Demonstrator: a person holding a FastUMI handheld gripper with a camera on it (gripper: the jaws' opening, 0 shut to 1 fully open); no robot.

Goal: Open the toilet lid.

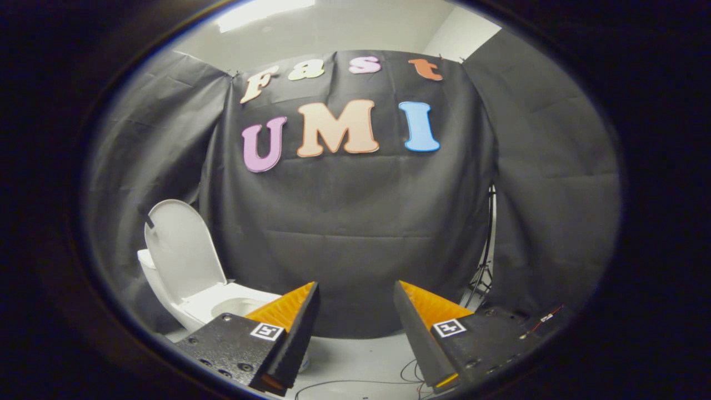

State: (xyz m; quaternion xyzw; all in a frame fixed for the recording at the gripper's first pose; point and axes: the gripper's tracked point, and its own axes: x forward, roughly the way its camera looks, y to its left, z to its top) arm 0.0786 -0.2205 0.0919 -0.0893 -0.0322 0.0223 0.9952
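Hand-held gripper (355, 289) held level, fingers (303, 319) spread wide apart, nothing between them

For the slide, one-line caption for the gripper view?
Toilet lid stands raised over the open bowl; the tongs are open, holding nothing, with the toilet off beyond one finger.

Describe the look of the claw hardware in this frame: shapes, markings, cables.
The claw has two wedge-shaped fingers with ridged inner faces, tapering to points. Each sits on a black block with screw holes and carries a square black-and-white marker tag. Thin cables trail over the white floor below.
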